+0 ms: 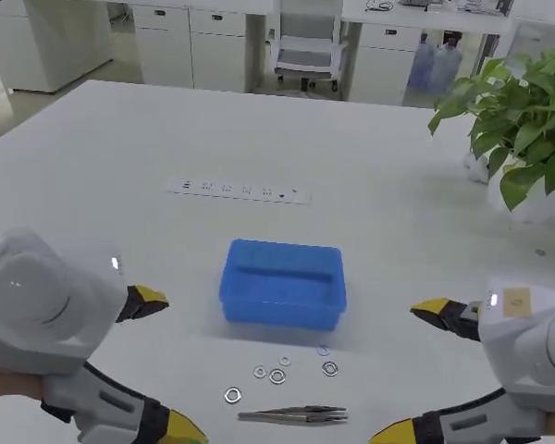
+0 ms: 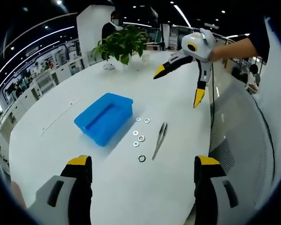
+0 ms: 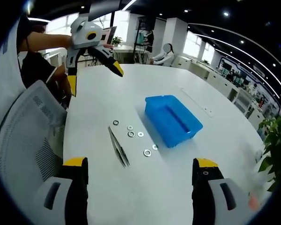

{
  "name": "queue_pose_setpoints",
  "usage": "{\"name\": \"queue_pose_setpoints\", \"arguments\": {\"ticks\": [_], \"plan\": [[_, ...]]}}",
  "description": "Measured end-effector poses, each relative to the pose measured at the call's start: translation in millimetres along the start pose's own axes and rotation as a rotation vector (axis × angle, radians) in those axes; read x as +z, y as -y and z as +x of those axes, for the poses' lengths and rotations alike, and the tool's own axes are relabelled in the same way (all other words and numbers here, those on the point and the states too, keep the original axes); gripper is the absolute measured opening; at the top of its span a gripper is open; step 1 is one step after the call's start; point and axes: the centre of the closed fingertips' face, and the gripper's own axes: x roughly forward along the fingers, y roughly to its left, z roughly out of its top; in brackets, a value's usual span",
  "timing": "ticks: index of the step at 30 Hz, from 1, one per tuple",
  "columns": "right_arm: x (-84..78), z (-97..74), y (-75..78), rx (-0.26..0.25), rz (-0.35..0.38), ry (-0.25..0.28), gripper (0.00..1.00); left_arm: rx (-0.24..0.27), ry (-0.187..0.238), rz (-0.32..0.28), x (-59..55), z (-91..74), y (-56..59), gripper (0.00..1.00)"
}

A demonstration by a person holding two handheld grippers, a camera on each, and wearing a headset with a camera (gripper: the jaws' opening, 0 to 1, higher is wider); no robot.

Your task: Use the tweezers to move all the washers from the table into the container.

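Several metal washers (image 1: 277, 376) lie scattered on the white table just in front of an empty blue container (image 1: 282, 282). Silver tweezers (image 1: 293, 415) rest flat on the table, nearer to me than the washers. My left gripper (image 1: 171, 365) hovers open to the left of them, and my right gripper (image 1: 407, 370) hovers open to the right; neither holds anything. In the left gripper view the washers (image 2: 139, 137), tweezers (image 2: 160, 139) and container (image 2: 103, 117) lie ahead of the wide jaws. The right gripper view has the tweezers (image 3: 118, 146) closest, then the washers (image 3: 131, 133) and the container (image 3: 172, 119).
A potted plant (image 1: 518, 129) stands at the table's far right. A flush power strip (image 1: 236, 190) is set into the table beyond the container. A grey mesh chair (image 3: 28, 136) sits at the table's near edge. Cabinets and an office chair (image 1: 305, 51) stand behind.
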Motion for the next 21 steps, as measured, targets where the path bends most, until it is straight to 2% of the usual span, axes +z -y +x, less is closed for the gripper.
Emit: {"name": "queue_pose_setpoints", "arguments": {"ticks": [5, 8, 14, 21], "plan": [[-3.2, 0.0, -0.4, -0.003, 0.005, -0.007, 0.93, 0.008, -0.017, 0.022, -1.7, 1.0, -0.8, 0.96], [-3.8, -0.7, 0.8, -0.008, 0.002, -0.008, 0.93, 0.005, -0.007, 0.013, -0.5, 1.4, -0.5, 0.96], [-2.4, -2.6, 4.6, -0.017, 0.011, -0.001, 0.93, 0.017, 0.005, 0.005, 1.3, -1.0, -8.2, 0.96], [-2.6, 1.0, 3.6, -0.010, 0.003, -0.011, 0.93, 0.022, 0.004, 0.009, 1.0, -1.3, -11.7, 0.96]]}}
